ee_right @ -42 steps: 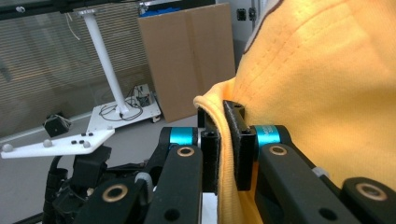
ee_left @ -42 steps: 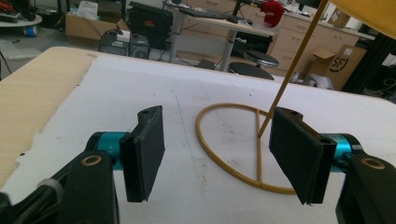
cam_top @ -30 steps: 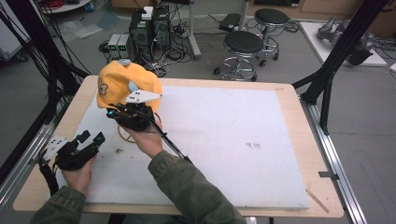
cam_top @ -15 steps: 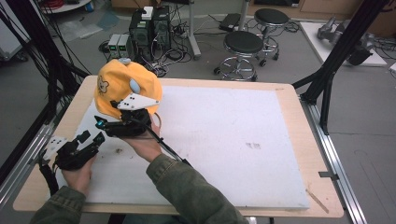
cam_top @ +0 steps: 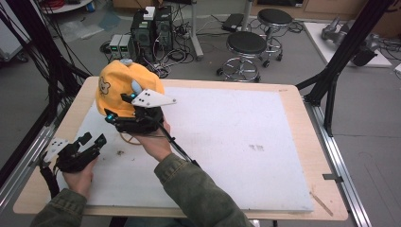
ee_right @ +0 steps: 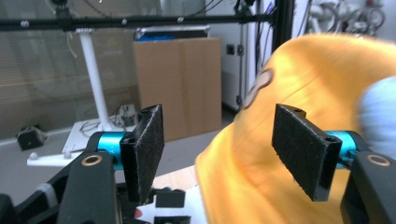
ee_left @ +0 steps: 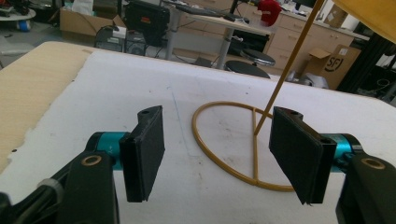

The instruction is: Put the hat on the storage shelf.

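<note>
A yellow cap (cam_top: 118,87) with a bear patch sits on top of a thin yellow wire stand at the table's left rear. The stand's ring base (cam_top: 126,139) lies on the white mat. My right gripper (cam_top: 117,107) is open against the cap's near side, and the yellow cloth (ee_right: 303,88) lies just beyond and partly between its jaws. My left gripper (cam_top: 93,139) rests open near the front left corner with nothing in it. It faces the ring base (ee_left: 224,140) and the slanted pole (ee_left: 289,65).
A white mat (cam_top: 236,142) covers most of the wooden table (cam_top: 298,109). Black frame posts (cam_top: 331,80) stand at the left and right edges. Stools (cam_top: 246,45) and computer boxes (cam_top: 151,23) are on the floor behind.
My right gripper has turned and shifted slightly left along the cap's near side, and the cap has leaned a little left. The left gripper has stayed put.
</note>
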The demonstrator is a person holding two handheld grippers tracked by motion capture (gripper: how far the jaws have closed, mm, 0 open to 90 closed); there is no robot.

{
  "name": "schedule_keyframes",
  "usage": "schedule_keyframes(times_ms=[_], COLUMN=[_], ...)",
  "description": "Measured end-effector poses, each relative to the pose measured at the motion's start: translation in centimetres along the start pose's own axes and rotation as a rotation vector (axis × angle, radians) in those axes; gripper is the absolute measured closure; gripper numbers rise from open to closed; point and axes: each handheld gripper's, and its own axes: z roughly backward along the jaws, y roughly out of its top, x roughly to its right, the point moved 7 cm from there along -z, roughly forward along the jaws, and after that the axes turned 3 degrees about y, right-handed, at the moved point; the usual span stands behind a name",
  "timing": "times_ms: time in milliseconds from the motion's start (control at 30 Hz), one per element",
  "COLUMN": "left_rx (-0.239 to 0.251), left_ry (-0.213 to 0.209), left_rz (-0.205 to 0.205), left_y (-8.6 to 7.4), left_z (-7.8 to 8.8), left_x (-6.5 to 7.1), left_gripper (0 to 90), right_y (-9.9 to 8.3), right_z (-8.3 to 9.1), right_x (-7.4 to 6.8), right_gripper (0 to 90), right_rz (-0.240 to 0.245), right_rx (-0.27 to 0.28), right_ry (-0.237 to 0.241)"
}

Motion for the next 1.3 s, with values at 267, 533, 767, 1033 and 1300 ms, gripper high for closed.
schedule_keyframes(times_ms=[267, 533, 767, 1033, 1300], left_rx=[-0.004, -0.006, -0.002, -0.006, -0.008], left_ry=[-0.003, -0.004, -0.004, -0.001, 0.001], left_rz=[-0.002, -0.002, 0.002, 0.000, -0.005], left_y=[-0.1, -0.1, -0.1, -0.1, -0.2], left_z=[0.0, 0.0, 0.1, 0.1, 0.0], left_x=[0.0, 0.0, 0.0, 0.0, 0.0], left_gripper=[35.8, 35.8, 35.8, 35.8, 35.8], right_y=[1.6, 2.1, 2.6, 1.6, 0.7], right_z=[3.1, 6.9, 11.1, 16.3, 19.8], right_x=[1.9, 4.1, 6.4, 8.5, 9.5], right_gripper=[33.5, 33.4, 33.5, 33.5, 33.7], right_rz=[-0.026, -0.035, -0.050, -0.059, -0.046], right_rx=[0.069, 0.115, 0.168, 0.192, 0.184], right_ry=[-0.061, -0.144, -0.234, -0.348, -0.414])
